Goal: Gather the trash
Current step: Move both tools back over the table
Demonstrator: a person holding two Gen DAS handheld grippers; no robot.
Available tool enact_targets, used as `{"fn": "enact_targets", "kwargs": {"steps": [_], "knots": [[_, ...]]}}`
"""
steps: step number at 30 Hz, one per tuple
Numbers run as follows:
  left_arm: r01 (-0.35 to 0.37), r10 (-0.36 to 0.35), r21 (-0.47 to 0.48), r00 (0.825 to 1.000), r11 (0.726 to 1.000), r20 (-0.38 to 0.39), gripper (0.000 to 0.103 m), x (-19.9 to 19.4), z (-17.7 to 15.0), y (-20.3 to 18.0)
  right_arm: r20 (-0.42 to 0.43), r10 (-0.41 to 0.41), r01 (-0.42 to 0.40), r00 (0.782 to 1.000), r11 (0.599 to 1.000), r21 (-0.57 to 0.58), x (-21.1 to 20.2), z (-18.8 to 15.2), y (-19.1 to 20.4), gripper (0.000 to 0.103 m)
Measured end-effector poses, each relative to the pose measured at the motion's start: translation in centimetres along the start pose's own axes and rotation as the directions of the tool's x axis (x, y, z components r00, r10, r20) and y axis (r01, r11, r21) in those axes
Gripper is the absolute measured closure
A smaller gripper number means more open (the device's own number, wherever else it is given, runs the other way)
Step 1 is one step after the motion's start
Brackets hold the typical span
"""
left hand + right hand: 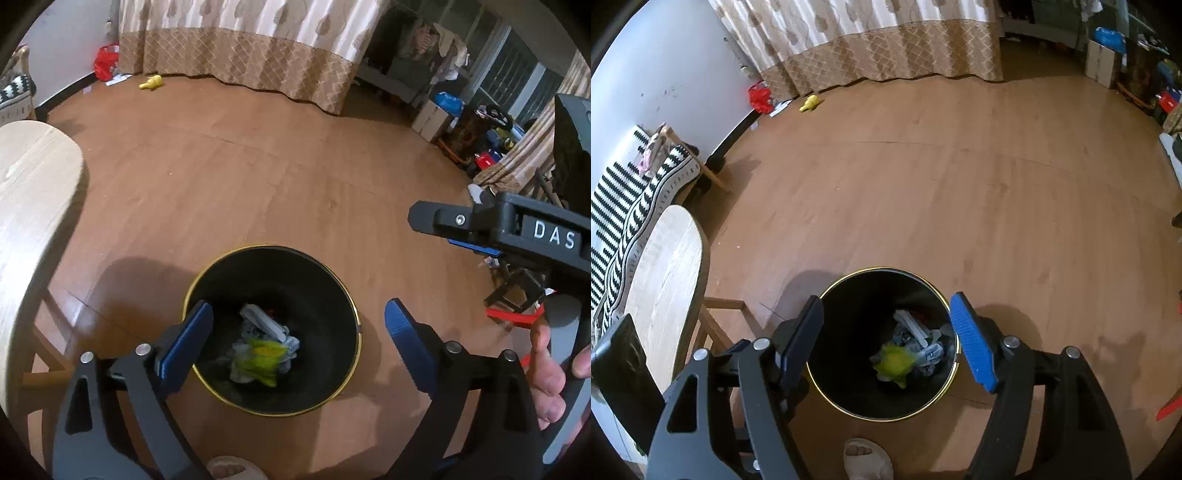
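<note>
A black bin [295, 280] with a gold rim stands on the wooden floor. Inside it lie a crumpled yellow-green wrapper [260, 360] and grey-white scraps [264, 321]. My left gripper [295, 332] hovers over the bin mouth, open, with nothing between its blue pads [188, 339]. In the right wrist view the same bin [857, 306] sits below my right gripper [888, 339], also open and holding nothing, above the yellow-green wrapper [895, 363]. The right gripper's black frame [517, 229] and the hand [550, 373] holding it show at the right of the left wrist view.
A light wooden table [33, 206] [665, 266] stands left of the bin. A slippered foot [866, 458] is just in front of it. A yellow object [810, 103] and a red bag [759, 96] lie by the curtain. Boxes and toys [480, 136] crowd the far right.
</note>
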State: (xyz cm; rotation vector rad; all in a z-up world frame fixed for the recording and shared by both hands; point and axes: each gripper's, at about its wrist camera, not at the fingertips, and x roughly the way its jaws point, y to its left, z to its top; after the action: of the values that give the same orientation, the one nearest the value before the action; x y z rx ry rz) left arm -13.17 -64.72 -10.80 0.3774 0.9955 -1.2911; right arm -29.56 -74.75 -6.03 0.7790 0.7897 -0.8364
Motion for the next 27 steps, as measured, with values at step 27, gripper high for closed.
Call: {"fn": "enact_targets", "kwargs": {"steps": [27], "knots": [[-0.472, 0.589, -0.418, 0.781, 0.776, 0.211, 0.007, -35.3, -15.5, 23.6, -0.133, 0.346, -0.361, 0.929, 0.762, -0.537, -0.8, -11.1, 33.8, 0.030]]}}
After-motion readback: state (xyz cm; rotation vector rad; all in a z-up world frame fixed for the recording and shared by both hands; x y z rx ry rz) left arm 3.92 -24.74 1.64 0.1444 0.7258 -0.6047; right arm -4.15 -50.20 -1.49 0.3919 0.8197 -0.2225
